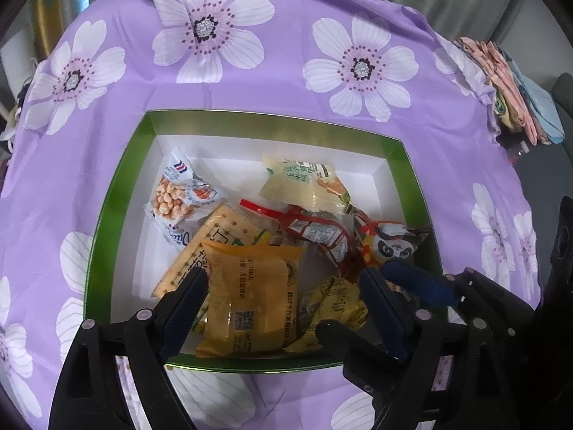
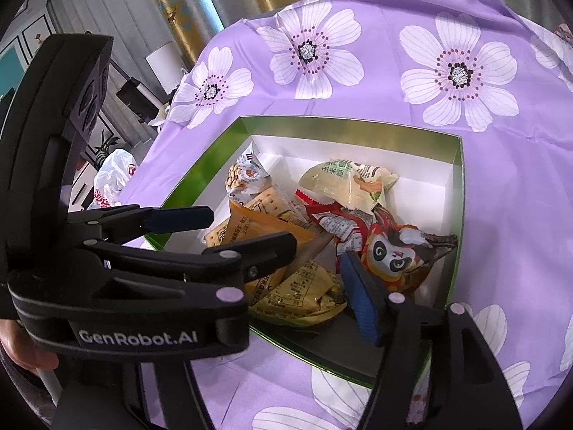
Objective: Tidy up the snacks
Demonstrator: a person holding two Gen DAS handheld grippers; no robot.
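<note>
Purple flowered cloth (image 1: 286, 82) covered the table under a green-rimmed box (image 1: 118, 179) of snack packets. Both grippers angled steeply down over its near edge. The left gripper (image 1: 283, 288) stood wide open astride an orange packet (image 1: 250, 294); the right gripper (image 2: 318, 251) gaped empty beside the panda packet (image 2: 394, 251).

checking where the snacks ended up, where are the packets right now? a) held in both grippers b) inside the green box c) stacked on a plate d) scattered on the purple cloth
b: the orange packet, the panda packet and the others lie inside the green box, which sits on the floral cloth.
</note>
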